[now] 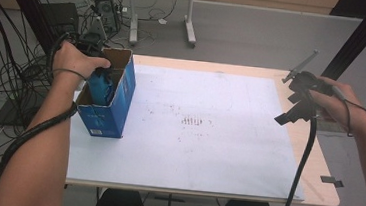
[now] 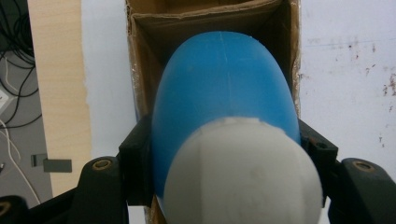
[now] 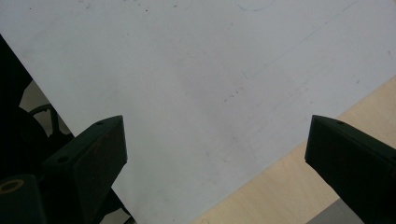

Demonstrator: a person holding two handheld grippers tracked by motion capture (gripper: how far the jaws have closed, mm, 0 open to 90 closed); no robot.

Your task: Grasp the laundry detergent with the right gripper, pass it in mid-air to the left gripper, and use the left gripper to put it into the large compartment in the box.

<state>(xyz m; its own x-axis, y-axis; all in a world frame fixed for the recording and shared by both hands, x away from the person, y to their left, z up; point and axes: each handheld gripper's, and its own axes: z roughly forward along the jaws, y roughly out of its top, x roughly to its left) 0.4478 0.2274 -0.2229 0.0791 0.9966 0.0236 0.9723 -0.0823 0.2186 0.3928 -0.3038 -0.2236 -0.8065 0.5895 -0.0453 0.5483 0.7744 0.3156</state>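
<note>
Seeing box at left edge of sheet, left-centre of high view, open top up. Bottle sits inside box mouth, left gripper directly above it, jaws either side of bottle. In left gripper view bottle centre frame, box walls around it, sheet to right. Sheet lies on table, table edge exposed at right. Right gripper at right edge of sheet, upper right of high view, well apart from box. Desk behind table, top centre.
</note>
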